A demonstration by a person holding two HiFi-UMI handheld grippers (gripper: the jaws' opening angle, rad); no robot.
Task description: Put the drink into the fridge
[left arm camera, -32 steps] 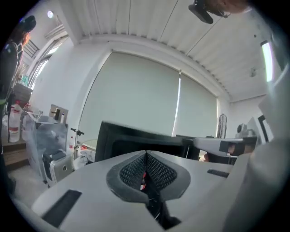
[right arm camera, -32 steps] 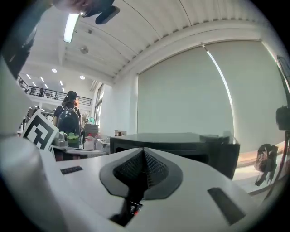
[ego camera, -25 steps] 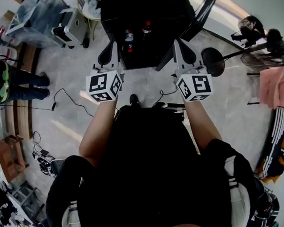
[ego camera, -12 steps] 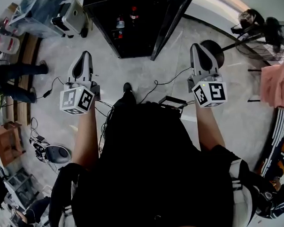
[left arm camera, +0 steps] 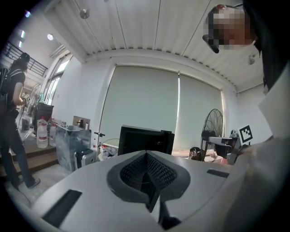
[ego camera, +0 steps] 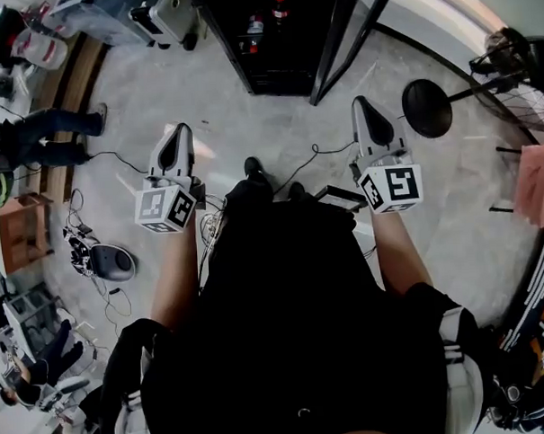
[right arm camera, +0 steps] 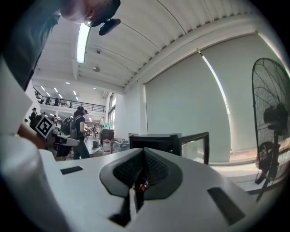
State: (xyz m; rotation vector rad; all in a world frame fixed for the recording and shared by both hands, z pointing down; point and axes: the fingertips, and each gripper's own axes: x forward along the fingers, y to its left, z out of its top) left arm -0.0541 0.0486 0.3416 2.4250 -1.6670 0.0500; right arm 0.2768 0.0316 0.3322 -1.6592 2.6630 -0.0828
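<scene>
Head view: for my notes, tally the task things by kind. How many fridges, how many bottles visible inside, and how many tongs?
Fridge: 1
Bottles inside it: 2 that can be made out
Tongs, the left tongs and the right tongs, both shut and empty: 2
Total: 5

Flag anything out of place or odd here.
The fridge door stands open with bottles inside, while the left gripper and right gripper are shut, empty and away from it.
</scene>
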